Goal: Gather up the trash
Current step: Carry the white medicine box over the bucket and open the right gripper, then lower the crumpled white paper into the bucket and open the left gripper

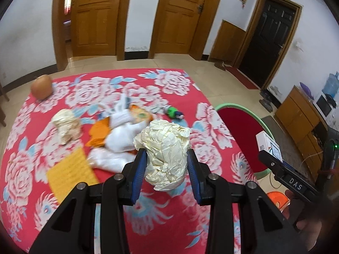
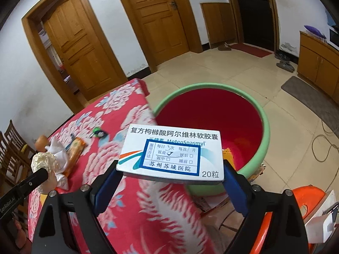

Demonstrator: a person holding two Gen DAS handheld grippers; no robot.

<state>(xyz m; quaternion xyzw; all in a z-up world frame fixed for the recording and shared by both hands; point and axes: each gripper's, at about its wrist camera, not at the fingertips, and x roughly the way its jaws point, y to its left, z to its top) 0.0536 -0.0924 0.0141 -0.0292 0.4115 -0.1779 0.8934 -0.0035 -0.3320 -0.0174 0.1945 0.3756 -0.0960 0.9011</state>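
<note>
Left tool (image 1: 166, 165) clamped on a crumpled paper ball (image 1: 164, 154), blue pads pressing its lower flanks, ball held above the red floral table (image 1: 173, 228). Right tool (image 2: 171, 182) spread wide and gripping a flat white medicine box (image 2: 172, 154) across its long edges, box held level over the table edge, near the rim of the green bin (image 2: 264, 131) with red interior, which stands on the floor beside the table. Paper ball: judged very light, soft, springy; compresses under the pads, so grip likely secure but shape may creep; hold low and across the middle as now. Medicine box: judged light, thin card, stiff along the faces but crushable at the edges; smooth printed surface may slide on the pads if tilted; edge-to-edge hold near the rear half looks adequate, keep level until over the bin. Remaining on the table: second crumpled paper ball (image 1: 66, 126), white plastic bag (image 1: 118, 139) (limp, slippery, best pinched at a bunched fold), orange wrapper (image 1: 97, 135), yellow sheet (image 1: 70, 170) lying flat (hard to get under, likely needs an edge lift), small green-and-dark item (image 1: 174, 112), too blurred to identify. Brown round object (image 1: 41, 86) at the far corner, unclear whether trash. Bin interior partly visible, contents not readable.
</note>
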